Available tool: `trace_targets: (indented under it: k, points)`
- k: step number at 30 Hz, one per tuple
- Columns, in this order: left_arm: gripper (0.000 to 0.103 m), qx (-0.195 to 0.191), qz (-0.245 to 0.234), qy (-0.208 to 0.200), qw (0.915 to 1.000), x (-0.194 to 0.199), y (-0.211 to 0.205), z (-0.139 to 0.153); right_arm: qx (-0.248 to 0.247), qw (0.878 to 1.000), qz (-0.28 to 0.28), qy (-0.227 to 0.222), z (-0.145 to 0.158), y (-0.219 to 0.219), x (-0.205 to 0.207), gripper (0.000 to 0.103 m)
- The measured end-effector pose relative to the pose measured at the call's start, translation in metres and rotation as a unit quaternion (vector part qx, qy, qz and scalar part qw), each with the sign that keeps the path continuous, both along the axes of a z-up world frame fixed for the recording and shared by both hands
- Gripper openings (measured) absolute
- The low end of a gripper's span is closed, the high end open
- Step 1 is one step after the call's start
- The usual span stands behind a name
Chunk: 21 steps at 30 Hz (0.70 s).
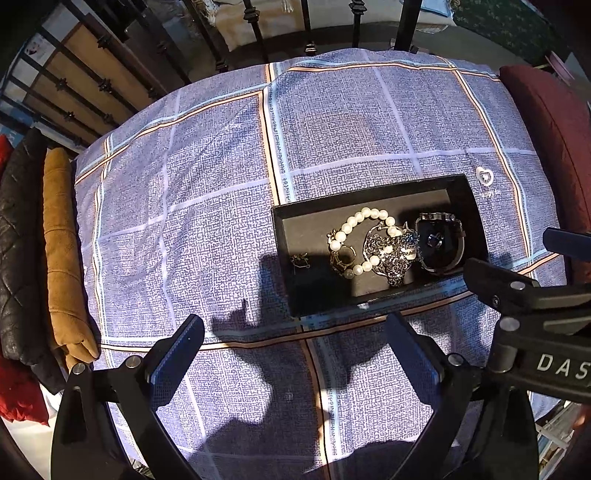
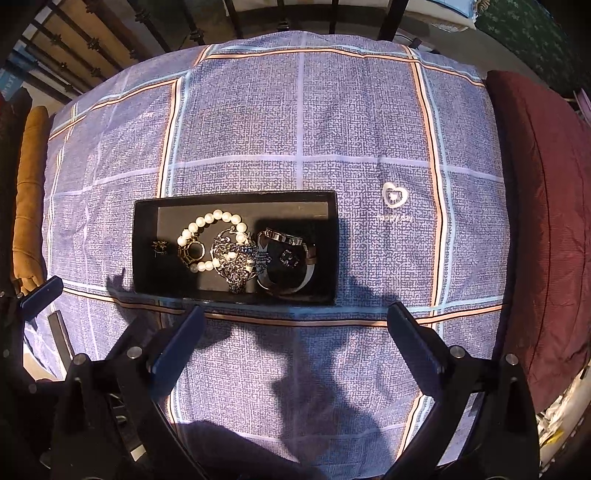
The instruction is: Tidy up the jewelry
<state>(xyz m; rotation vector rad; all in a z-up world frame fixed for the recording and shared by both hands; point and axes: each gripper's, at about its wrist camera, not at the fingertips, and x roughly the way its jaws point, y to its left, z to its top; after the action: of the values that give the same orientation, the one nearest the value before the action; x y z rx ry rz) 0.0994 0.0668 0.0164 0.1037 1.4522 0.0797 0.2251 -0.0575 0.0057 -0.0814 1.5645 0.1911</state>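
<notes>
A black rectangular box (image 1: 284,229) (image 2: 144,243) sits on the blue checked bedspread. Inside lie a white pearl bracelet (image 1: 364,214) (image 2: 216,216), a dark tangled chain (image 1: 393,254) (image 2: 238,264), a silver bangle (image 1: 441,240) (image 2: 291,258), a gold ring (image 1: 341,256) (image 2: 190,251) and a small earring (image 1: 300,259) (image 2: 160,248). My left gripper (image 1: 295,354) is open and empty, above the bedspread in front of the box. My right gripper (image 2: 295,339) is open and empty, also in front of the box; part of it shows in the left wrist view (image 1: 517,291).
The bedspread (image 1: 221,184) (image 2: 295,129) covers a bed with a black metal headboard (image 1: 258,33). A maroon pillow (image 1: 546,136) (image 2: 535,184) lies on the right. A brown jacket (image 1: 62,251) (image 2: 29,192) and a black jacket (image 1: 18,240) lie on the left edge.
</notes>
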Motion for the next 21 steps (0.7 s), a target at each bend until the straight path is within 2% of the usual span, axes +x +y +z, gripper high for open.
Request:
trace_targets:
  k: [21]
  points:
    - [0.096, -0.009, 0.007, 0.000, 0.9999, 0.0021, 0.0031, -0.0024, 0.010, 1.000, 0.003, 0.001, 0.0008, 0.0008, -0.0013, 0.097]
